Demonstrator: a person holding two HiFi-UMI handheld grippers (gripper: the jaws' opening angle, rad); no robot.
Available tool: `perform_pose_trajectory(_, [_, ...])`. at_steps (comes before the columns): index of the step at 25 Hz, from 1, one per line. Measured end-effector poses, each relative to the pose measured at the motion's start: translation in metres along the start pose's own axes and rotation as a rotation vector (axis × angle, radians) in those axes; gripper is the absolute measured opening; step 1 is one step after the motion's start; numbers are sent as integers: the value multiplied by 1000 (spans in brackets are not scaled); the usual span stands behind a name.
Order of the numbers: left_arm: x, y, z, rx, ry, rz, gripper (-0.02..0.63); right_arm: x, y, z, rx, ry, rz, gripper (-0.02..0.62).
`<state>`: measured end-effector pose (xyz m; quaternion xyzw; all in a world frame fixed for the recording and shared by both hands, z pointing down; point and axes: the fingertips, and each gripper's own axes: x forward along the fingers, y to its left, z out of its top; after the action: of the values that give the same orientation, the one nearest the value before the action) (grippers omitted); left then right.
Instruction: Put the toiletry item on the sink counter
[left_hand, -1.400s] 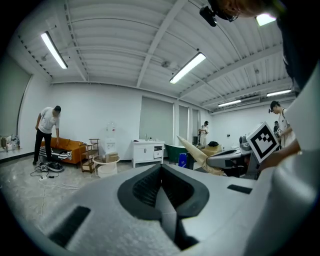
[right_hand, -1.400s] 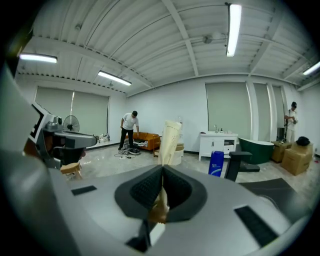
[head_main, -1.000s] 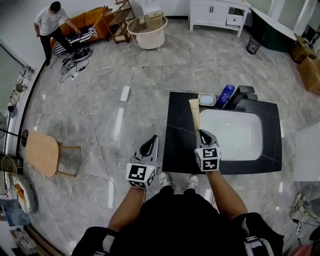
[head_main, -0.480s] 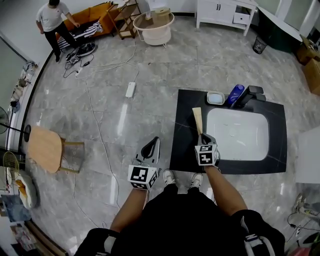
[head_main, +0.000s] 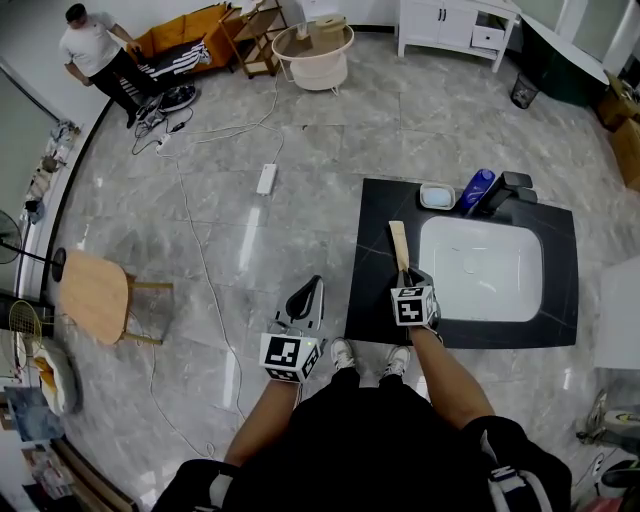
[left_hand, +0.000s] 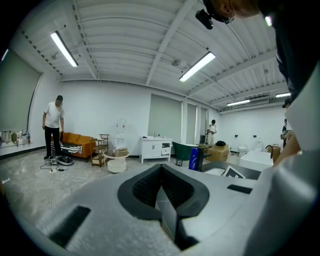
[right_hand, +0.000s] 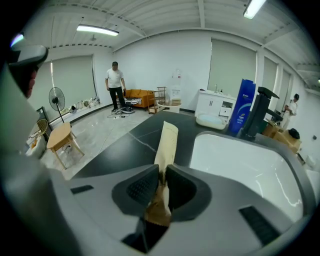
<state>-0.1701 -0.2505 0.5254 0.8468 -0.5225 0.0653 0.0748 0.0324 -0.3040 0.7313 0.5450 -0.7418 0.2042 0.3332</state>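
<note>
The toiletry item (head_main: 399, 243) is a long beige tube, also seen in the right gripper view (right_hand: 166, 142). It lies along the black sink counter (head_main: 375, 290), left of the white basin (head_main: 490, 270). My right gripper (head_main: 406, 272) has the tube's near end between its jaws (right_hand: 161, 177). The jaws are opening, and their pads still touch the tube on both sides. My left gripper (head_main: 308, 288) hangs over the floor left of the counter, shut and empty (left_hand: 161, 192).
A blue bottle (head_main: 478, 187), a soap dish (head_main: 436, 196) and a black faucet (head_main: 505, 190) stand at the counter's far edge. A wooden stool (head_main: 95, 297) is far left. A power strip (head_main: 266, 179) and cables cross the floor. A person (head_main: 95, 50) stands at the far left.
The view has shifted slightly. The tube and my right gripper have come down onto the counter beside the basin. The left gripper has barely moved.
</note>
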Motion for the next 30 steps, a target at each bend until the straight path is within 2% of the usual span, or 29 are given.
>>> perform_pose_trajectory(9, [-6,-1,-3,4,9,-5,8,-4,1,6,34,-13,28,153])
perform_pose_trajectory(15, [-3,-13,0,11,3,-32,8,-48,-7,48,82,-165,50,149])
perform_pose_trajectory(21, [9,-29,13,21,-21,-75,8,-113,-31,97,95,-348,40,109])
perform_pose_trajectory(26, [18,-47,24,53,-45,-114,8,-163,-42,120,54,-463,47,6])
perform_pose_trajectory(30, [24,-59,35,57,-67,-143,8,-197,-42,136,-2,-550,44,5])
